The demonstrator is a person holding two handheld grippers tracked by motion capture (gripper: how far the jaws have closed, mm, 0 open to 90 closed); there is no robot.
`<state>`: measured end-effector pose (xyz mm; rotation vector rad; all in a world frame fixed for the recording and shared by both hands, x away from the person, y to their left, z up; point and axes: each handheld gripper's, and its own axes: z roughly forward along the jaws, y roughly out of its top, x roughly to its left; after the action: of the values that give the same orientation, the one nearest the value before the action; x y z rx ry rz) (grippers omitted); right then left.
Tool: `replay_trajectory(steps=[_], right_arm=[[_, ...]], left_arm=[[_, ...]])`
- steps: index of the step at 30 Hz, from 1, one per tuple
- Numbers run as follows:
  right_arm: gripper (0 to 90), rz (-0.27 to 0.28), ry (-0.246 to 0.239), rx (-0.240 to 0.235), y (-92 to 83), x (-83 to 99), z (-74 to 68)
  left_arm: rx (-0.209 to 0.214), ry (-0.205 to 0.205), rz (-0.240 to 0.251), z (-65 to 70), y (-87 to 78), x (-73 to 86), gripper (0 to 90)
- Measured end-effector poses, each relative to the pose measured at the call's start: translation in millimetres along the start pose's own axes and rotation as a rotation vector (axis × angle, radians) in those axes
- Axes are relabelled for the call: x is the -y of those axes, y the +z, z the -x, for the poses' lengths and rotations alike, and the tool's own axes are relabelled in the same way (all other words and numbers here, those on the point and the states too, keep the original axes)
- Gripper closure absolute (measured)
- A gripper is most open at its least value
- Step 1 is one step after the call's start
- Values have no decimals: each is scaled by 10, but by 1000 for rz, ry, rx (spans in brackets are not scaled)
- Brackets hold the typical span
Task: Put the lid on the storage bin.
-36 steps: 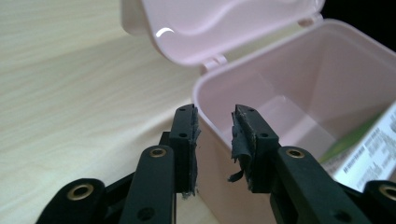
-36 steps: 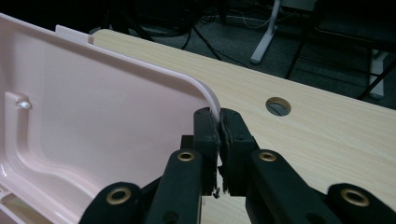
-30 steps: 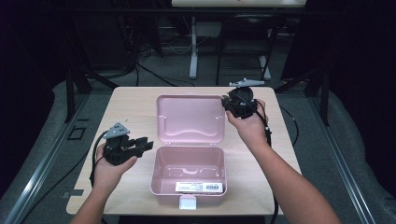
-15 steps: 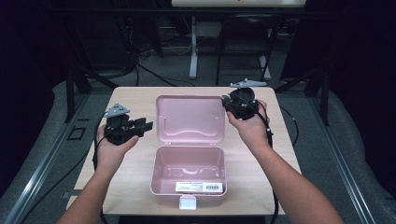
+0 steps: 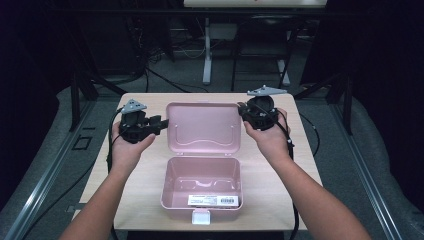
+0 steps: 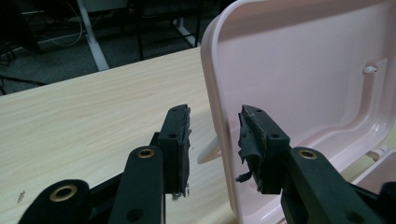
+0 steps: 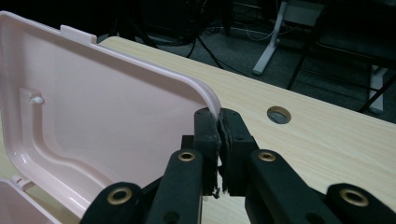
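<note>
Both lid [image 5: 202,127] edges sit between fingers; left pair [image 6: 212,142] unclamped.

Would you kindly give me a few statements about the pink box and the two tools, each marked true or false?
1. The box's lid stands open. True.
2. The right tool is clamped on the lid's edge. True.
3. The left tool is shut tight on the lid. False: its jaws are apart, one either side of the lid's edge, not pressing it.
4. The box is full of items. False: its inside is bare; a white label sits on its front wall.
5. The box rests on a wooden table. True.
</note>
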<state>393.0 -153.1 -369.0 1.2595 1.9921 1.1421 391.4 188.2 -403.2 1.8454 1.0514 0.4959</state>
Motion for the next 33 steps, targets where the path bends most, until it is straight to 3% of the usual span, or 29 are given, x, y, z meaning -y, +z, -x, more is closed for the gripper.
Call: replay_trajectory(steps=[13,23,33], right_arm=[[863,19,-20,-5,-100,20,-40],[862,35,-36,-12,-163,39,-63],[836,42,-18,-45,-200,75,-23]], left_arm=[[-5,-20,20,33,75,-95,685],[3,-13,32,61,57,-134,794],[7,14,43,105,-2,-128,806]])
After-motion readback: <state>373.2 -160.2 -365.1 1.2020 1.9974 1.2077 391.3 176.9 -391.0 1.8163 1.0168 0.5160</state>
